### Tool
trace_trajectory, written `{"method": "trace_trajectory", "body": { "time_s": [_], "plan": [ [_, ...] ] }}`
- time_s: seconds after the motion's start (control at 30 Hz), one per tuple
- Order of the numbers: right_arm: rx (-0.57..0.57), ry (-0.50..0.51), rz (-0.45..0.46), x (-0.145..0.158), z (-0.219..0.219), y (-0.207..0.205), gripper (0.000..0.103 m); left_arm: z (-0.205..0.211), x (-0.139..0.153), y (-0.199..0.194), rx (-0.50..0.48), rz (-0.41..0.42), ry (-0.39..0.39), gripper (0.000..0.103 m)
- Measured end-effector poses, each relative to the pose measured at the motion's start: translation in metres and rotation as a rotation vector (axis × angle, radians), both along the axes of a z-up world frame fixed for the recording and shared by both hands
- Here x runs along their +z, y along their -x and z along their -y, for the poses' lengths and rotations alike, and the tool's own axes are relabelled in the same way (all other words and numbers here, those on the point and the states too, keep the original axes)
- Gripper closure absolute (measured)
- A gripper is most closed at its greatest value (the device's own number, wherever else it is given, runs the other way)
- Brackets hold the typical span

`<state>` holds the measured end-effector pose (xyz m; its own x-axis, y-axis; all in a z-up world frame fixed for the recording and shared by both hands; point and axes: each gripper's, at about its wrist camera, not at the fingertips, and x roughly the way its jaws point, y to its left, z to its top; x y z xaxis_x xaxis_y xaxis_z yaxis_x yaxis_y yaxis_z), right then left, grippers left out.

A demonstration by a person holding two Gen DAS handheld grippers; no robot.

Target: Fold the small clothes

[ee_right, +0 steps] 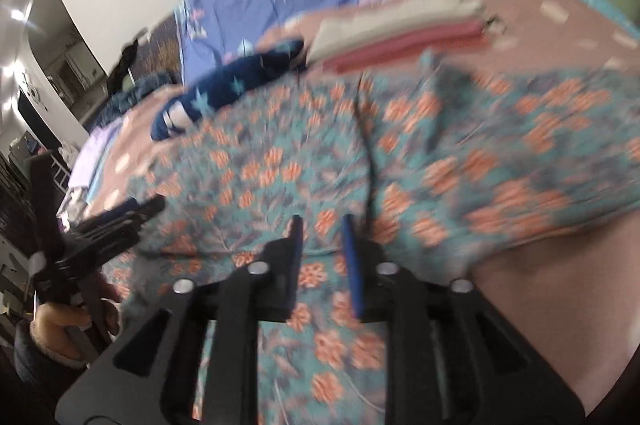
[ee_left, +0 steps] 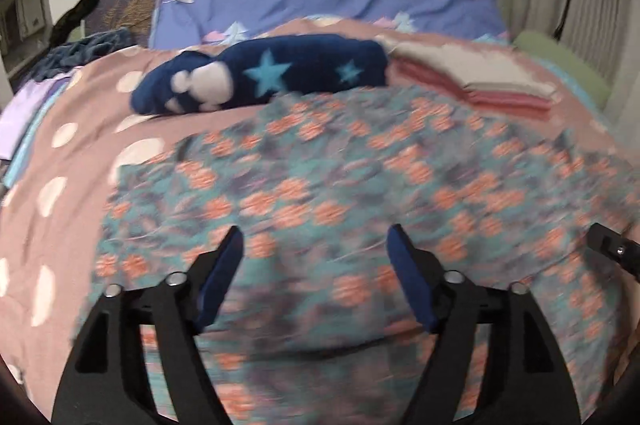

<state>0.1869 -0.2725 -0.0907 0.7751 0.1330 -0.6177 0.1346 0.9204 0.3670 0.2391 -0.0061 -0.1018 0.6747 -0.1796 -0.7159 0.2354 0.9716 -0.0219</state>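
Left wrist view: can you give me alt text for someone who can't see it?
The open left claw hovers empty over a teal garment with orange flowers spread on a pink polka-dot bedcover. Behind lie a navy star-print garment and a folded pink and white stack. The image is motion-blurred.

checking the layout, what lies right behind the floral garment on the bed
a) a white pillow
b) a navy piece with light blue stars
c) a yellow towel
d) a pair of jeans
b: the navy star-print piece lies just past the floral garment's far edge.
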Motion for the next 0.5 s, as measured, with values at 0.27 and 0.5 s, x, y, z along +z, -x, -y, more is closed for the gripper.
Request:
{"method": "trace_trajectory", "body": {
  "time_s": [0.27, 0.5],
  "plan": [
    [-0.363, -0.040, 0.056, 0.032, 0.162, 0.089, 0.073, 0.028, -0.037, -0.007, -0.035, -0.108, -0.052, 0.005],
    [-0.674, -0.290, 0.075, 0.004, 0.273, 0.164, 0.064, 0.032, -0.038, -0.006, -0.035, -0.105, -0.075, 0.001]
  ]
}}
